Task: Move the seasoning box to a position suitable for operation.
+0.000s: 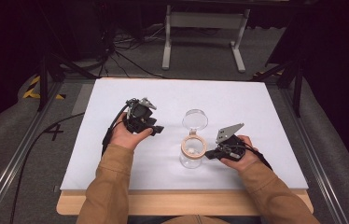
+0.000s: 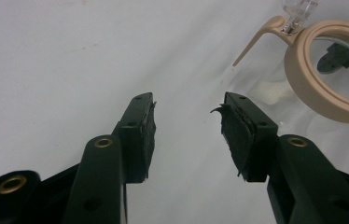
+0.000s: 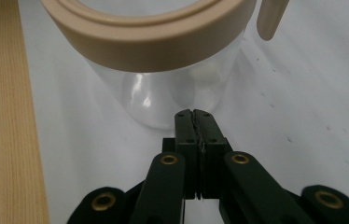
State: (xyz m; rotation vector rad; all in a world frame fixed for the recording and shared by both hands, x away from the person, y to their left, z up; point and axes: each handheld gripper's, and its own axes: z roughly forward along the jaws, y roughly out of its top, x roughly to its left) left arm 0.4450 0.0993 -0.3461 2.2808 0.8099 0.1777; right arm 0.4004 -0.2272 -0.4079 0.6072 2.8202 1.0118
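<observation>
Near the surface's (image 1: pixel 116 158) front edge, the right tool (image 1: pixel 211 153) has its jaws pressed together, tips at the wall of the jar (image 1: pixel 192 157), pinching nothing. The left tool (image 1: pixel 156 130) is spread and empty, off to the jar's left. To steady the jar well, I'd say the right tool should brace low on the wall, not the rim. The jar is clear glass with a tan ring and something white inside; its lid (image 1: pixel 195 120) hangs open just behind.
</observation>
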